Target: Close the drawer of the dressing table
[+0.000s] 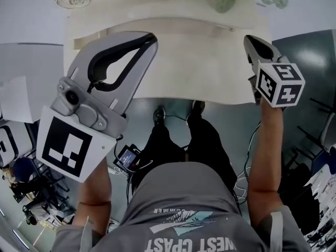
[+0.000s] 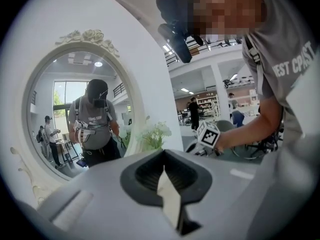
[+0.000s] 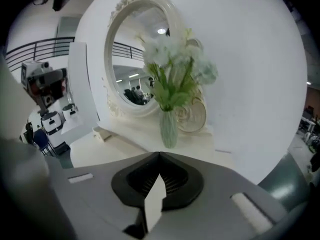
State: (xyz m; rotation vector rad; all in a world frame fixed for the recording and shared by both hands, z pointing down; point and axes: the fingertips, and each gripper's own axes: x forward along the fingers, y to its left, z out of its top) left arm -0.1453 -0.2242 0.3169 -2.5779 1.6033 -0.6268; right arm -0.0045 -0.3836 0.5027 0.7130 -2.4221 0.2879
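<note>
The cream dressing table [image 1: 189, 83] lies below me, its curved front edge nearest my legs. No drawer front shows in any view. My left gripper [image 1: 151, 37] hangs above the table's left part. Its jaws meet at the tips with nothing between them, which also shows in the left gripper view [image 2: 164, 151]. My right gripper [image 1: 248, 39] is above the table's right edge, shut and empty, as the right gripper view [image 3: 159, 155] confirms. Both point towards the oval mirror [image 3: 132, 59] at the back of the table.
A glass vase of white flowers [image 3: 168, 126] stands at the table's back right, beside a round gold dish [image 3: 194, 115]. A white wall lies behind the mirror [image 2: 75, 124]. Under the table are my legs and cables on the floor [image 1: 173, 114]. Chairs [image 1: 310, 140] stand to the right.
</note>
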